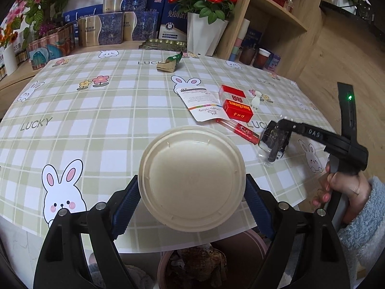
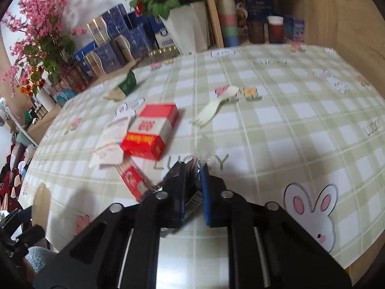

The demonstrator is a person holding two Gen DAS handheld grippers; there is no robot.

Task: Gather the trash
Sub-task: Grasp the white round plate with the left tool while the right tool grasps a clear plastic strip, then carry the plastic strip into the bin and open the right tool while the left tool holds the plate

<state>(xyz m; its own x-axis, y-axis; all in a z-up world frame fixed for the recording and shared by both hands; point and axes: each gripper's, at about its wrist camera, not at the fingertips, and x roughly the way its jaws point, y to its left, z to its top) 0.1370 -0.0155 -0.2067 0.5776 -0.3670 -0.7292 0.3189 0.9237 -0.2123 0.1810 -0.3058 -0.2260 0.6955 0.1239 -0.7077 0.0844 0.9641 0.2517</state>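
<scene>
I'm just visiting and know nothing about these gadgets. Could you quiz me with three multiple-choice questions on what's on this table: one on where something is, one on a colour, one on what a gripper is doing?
1. Where does the white plastic spork lie?
A. On the tablecloth beyond the red box
B. Inside the round lid
C. In the bin under the table

2. What colour is the cigarette box?
A. Blue
B. Red
C. Green

3. What is the left gripper doing?
A. Hanging with nothing in it
B. Holding a cup
C. Gripping the cream round lid by its rim

Answers: 1 A, the spork rests on the checked tablecloth, apart from the box. 2 B, its faces are red with some white. 3 C, both blue pads press on opposite edges of the lid.
</scene>
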